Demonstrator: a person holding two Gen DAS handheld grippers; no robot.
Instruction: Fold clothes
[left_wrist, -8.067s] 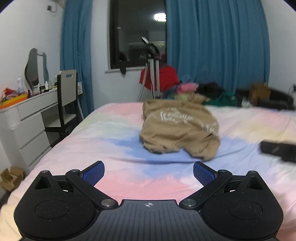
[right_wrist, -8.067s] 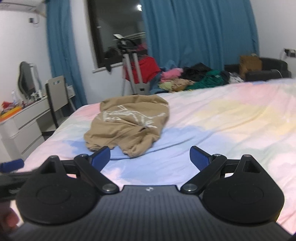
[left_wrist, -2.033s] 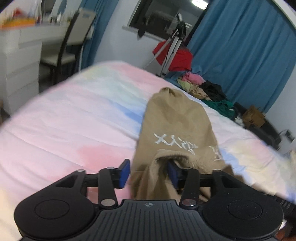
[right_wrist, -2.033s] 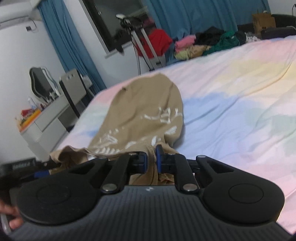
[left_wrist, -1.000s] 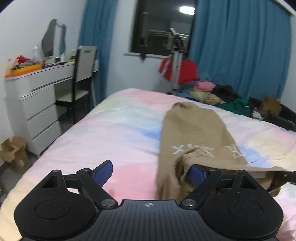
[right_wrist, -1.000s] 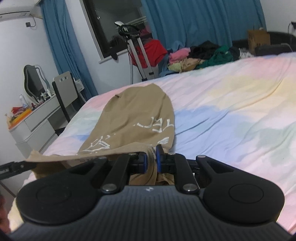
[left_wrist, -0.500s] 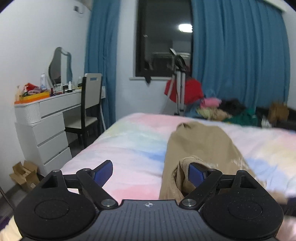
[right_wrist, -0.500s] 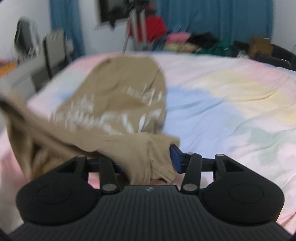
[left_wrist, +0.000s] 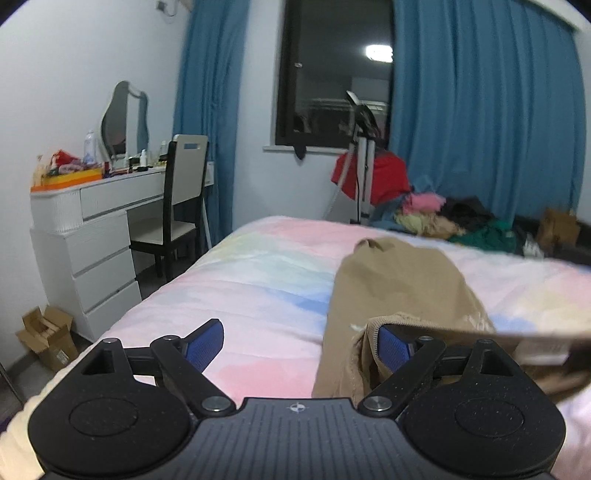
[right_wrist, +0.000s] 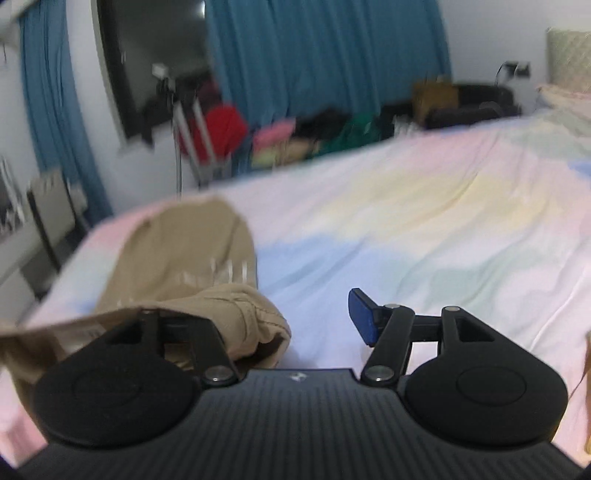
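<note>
Left claw (left_wrist: 301, 341): sitting released; garment (left_wrist: 399, 291) draping over one finger
Right claw (right_wrist: 295, 317): sitting released over bed (right_wrist: 443, 221)

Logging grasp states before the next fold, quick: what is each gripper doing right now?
Left gripper: open, holding nothing; the tan garment drapes over one finger.
Right gripper: open, gripping nothing; garment lies over its other finger.
</note>
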